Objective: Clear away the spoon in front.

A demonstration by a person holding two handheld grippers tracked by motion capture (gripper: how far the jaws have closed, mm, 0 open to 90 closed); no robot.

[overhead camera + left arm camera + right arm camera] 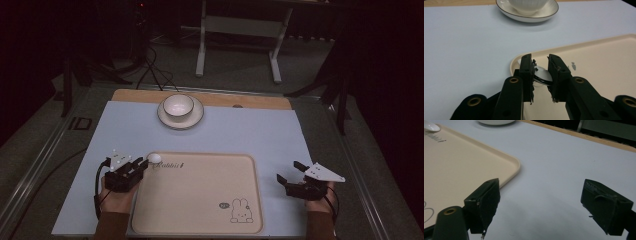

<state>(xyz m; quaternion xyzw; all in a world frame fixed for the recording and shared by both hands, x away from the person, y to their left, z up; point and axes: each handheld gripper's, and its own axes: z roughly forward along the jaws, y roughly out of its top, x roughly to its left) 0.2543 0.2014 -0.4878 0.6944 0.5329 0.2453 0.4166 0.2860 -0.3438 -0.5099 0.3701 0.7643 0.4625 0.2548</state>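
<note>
A white spoon [155, 158] lies at the far-left corner of a beige tray [200, 195] with a rabbit drawing. My left gripper [142, 164] is shut on the spoon's near end; in the left gripper view the jaws [540, 62] pinch the white, dark-lined piece [541, 75] over the tray's corner [599, 55]. My right gripper [287, 171] is open just right of the tray, above the pale blue mat. Its jaws [541, 192] stand wide apart with nothing between them, the tray's edge [461, 162] to their left and the spoon's bowl [431, 127] far off.
A white bowl [178, 105] sits on a dark-rimmed saucer [195, 119] at the far middle of the mat [250, 130]; the saucer [531, 16] lies straight ahead of the left gripper. A wooden table edge [260, 101] runs behind. Table legs and cables stand on the floor beyond.
</note>
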